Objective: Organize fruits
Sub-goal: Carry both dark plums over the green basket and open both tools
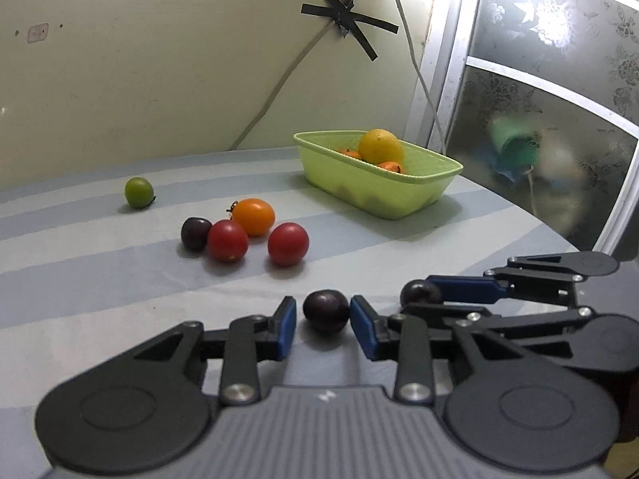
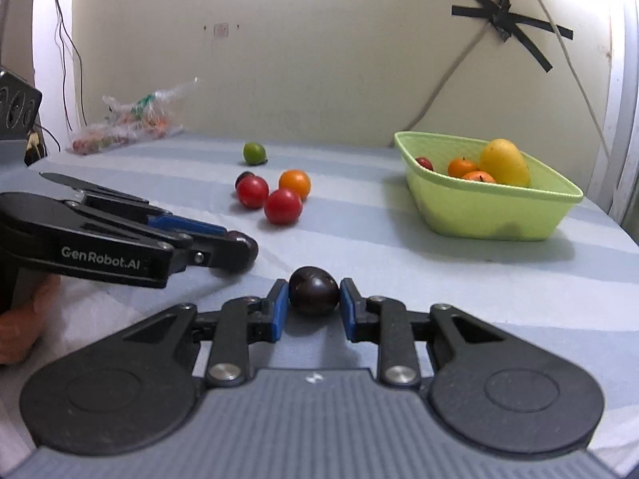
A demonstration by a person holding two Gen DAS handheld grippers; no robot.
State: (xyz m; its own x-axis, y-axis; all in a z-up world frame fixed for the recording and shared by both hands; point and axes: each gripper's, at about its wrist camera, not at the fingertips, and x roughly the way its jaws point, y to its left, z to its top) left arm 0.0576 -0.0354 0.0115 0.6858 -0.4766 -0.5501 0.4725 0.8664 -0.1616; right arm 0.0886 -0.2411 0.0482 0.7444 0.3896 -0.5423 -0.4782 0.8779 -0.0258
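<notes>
The left tongs stand narrowly apart around a dark plum on the striped worktop. The right pad touches the plum, while a thin gap shows at the left pad, so no full clamp is visible. The right tongs are clamped on a second dark plum, with both blue pads pressed to its sides.

Farther off on the worktop lie two red tomatoes, an orange tomato, another dark plum and, far left, a green fruit. The green basket stands at the far right, holding a yellow fruit and small oranges.

The left wrist view alone shows a frosted patterned window to the right. The right wrist view alone shows a small red fruit inside the basket, a clear plastic bag at the far left, and part of a hand under the left tongs.
</notes>
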